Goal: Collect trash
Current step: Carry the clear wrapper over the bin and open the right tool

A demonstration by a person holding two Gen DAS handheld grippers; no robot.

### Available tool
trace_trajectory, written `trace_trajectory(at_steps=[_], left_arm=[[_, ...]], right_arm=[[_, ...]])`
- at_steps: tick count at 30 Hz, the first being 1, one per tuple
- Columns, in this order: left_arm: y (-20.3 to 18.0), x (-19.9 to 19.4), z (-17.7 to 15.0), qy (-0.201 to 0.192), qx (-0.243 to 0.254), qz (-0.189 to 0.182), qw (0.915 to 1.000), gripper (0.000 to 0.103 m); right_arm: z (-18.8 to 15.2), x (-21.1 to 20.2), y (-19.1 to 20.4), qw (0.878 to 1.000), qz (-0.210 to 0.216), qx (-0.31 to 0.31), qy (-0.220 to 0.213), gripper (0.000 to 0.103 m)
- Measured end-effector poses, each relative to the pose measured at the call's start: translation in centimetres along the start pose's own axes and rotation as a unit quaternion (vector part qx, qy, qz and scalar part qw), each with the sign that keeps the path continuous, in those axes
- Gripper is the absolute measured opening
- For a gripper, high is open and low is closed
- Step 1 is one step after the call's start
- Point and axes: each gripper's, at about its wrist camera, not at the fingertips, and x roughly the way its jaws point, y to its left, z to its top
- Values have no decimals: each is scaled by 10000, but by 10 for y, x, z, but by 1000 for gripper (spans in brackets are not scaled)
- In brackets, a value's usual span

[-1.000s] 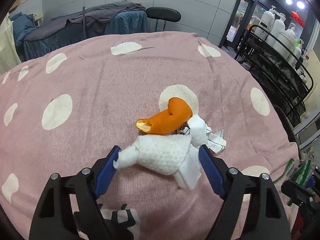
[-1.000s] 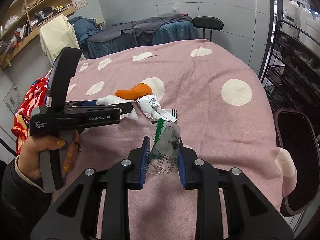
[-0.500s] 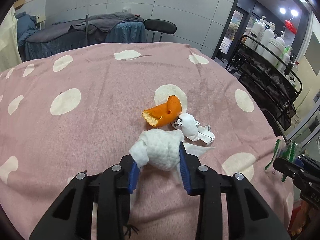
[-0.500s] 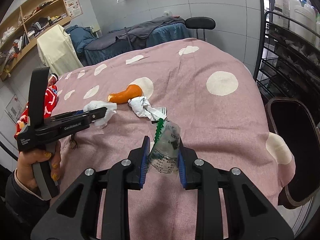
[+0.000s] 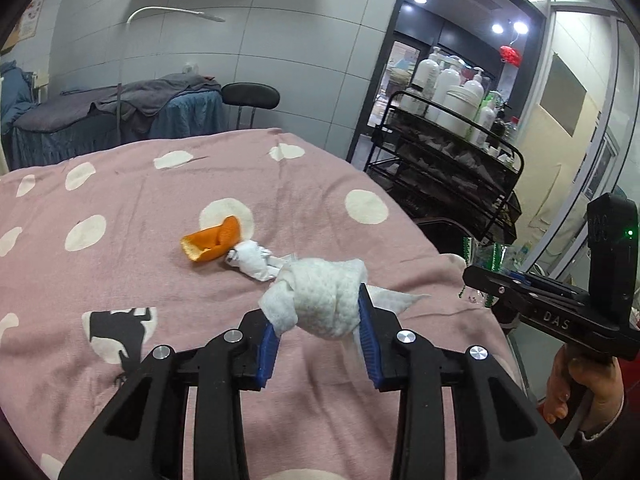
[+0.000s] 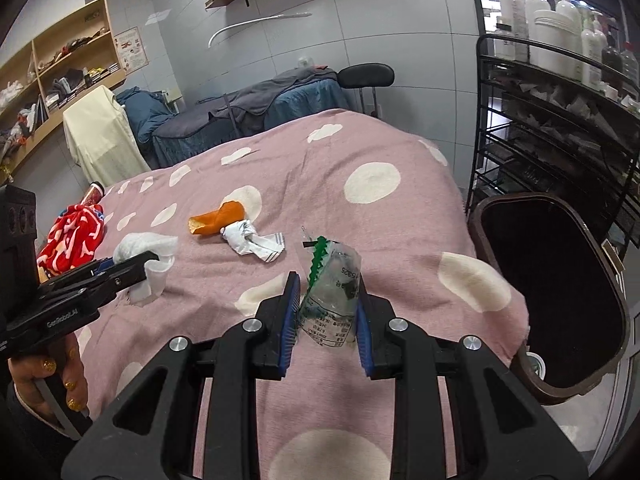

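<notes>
My left gripper (image 5: 318,312) is shut on a crumpled white tissue (image 5: 324,300) and holds it above the pink dotted bedspread (image 5: 120,280); the tissue also shows in the right wrist view (image 6: 146,250). My right gripper (image 6: 326,312) is shut on a clear plastic wrapper with a green strip (image 6: 332,288), raised over the bed's right edge. An orange peel (image 5: 212,240) and a crumpled white paper wad (image 5: 254,264) lie side by side on the bedspread, beyond both grippers; they also show in the right wrist view, the peel (image 6: 218,220) and the wad (image 6: 250,240).
A dark brown open bin (image 6: 552,292) stands on the floor by the bed's right side. A black wire rack (image 6: 560,128) with white bottles stands behind it. A red patterned cloth (image 6: 74,236) lies at the bed's left edge. A second bed and stool stand behind.
My left gripper closed on the tissue, lifted it off the bedspread and drew back and to the right. My right gripper kept the wrapper and shifted right, bringing the bin into view.
</notes>
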Motion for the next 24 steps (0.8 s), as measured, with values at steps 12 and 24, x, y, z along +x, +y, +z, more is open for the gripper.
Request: trace_trajectory(at_steps=[12,24], left_arm=[[-83,27,4,83,634,-744,9952,35],[-135,53,7,266,1053,-1126,9877,35]], right_arm=[[-2,-37,-98,9922,-975,649,-418,27],[-15,9,-200,9781,-1555,1368,198,27]])
